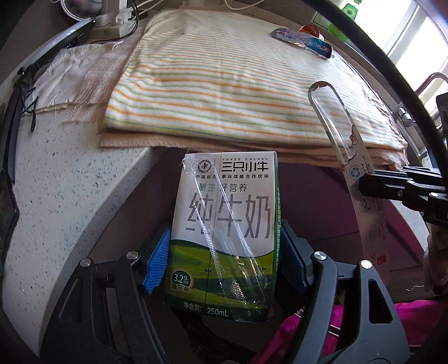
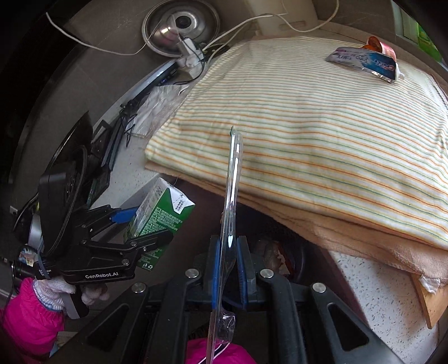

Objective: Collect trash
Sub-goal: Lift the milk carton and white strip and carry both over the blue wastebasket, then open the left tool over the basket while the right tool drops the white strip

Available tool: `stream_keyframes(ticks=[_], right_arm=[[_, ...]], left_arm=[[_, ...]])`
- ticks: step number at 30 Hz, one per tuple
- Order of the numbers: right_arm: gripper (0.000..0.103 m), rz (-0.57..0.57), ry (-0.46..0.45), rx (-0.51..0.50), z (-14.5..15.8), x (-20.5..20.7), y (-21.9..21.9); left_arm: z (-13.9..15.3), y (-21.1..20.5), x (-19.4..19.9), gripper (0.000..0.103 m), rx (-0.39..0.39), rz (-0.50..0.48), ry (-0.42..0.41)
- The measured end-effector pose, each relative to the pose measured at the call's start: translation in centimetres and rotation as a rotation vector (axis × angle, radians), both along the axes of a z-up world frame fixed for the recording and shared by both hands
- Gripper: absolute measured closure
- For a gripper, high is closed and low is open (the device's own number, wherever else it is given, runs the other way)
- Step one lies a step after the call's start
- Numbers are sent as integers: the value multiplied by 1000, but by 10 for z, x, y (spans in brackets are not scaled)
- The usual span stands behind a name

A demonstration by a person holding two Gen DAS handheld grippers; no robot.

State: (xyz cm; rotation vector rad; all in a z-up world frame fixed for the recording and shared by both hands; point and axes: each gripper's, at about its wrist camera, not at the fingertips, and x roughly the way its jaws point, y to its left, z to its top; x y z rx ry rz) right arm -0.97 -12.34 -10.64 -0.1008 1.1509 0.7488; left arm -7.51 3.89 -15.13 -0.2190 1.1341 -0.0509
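While my left tongs [image 1: 224, 252] are clamping the milk carton [image 1: 224, 224] between their blue pads [image 1: 156, 257], I am holding it upright over the dark gap just in front of the counter's edge. It is a green and white carton, with an empty clear straw wrapper stuck slantwise across its printed front. In the right wrist view I am seeing the same left tongs [image 2: 145, 226] gripping that carton [image 2: 156, 215] from the side, with my white-gloved left hand [image 2: 81, 288] and pink sleeve [image 2: 30, 316] behind them.

My right tongs [image 2: 228, 260] are squeezing nearly shut on a flat blister pack [image 2: 231, 201], clear plastic on a printed card, which is standing on edge and reaching up toward the cloth. From the left wrist view the same pack [image 1: 344, 140] is sticking up at the right, pinched in the right tongs [image 1: 366, 182].

Beyond both, a striped cloth [image 2: 322, 134] is lying folded on a speckled white counter [image 1: 56, 201], over an orange towel [image 2: 350, 226]. A squeezed toothpaste tube [image 2: 364, 63] is resting on the cloth's far corner, well apart from both tongs, with a small orange-lidded thing [image 2: 373, 43] just behind it. White cables [image 2: 252, 21] are trailing at the back.
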Motion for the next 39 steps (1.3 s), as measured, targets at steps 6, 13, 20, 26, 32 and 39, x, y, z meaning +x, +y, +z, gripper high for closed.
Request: stream_keyframes(ticks=[6, 13, 20, 26, 32, 39], right_arm=[[93, 91, 13, -49, -18, -13, 16], [93, 154, 49, -107, -48, -20, 31], [93, 176, 104, -168, -84, -17, 36], [93, 160, 130, -228, -114, -8, 40], [93, 146, 137, -275, -137, -1, 44], [93, 128, 134, -328, -156, -5, 48]], left_arm=[[-21, -3, -11, 30, -14, 7, 40], [-46, -6, -23, 31, -29, 25, 89], [-76, -5, -23, 31, -33, 42, 151], [-99, -21, 0, 31, -47, 42, 200], [-121, -24, 15, 31, -49, 33, 232], [-146, -26, 23, 31, -49, 39, 264]])
